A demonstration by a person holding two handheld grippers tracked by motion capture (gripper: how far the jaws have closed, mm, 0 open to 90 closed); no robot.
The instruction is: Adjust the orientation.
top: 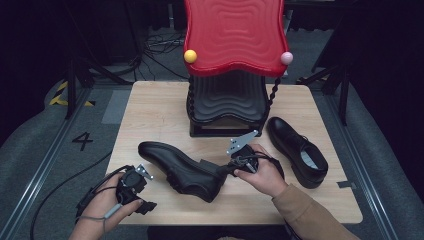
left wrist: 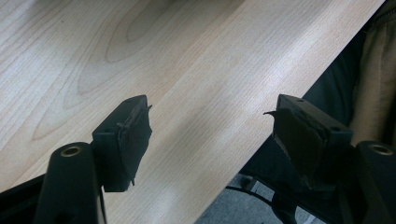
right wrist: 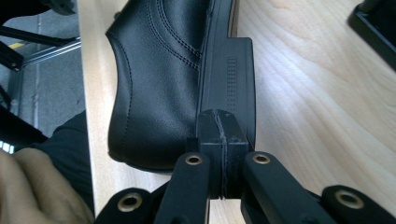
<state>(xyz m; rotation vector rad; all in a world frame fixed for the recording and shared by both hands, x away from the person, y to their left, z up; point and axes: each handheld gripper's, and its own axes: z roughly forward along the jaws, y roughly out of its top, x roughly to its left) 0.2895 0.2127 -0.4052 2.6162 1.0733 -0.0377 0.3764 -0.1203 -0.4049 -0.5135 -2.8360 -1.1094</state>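
Black leather shoe [top: 180, 170] lies on its side, sole and heel exposed; right gripper [right wrist: 223, 140] pressed closed at heel; left gripper [left wrist: 210, 135] gapes wide, empty.

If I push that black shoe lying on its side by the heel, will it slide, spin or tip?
The black shoe lies on its side, so it probably won't tip further. Its leather looks smooth on the bare table, so it likely slides. Pushed at the heel, where the right gripper meets it with shut jaws, the toe may swing round.
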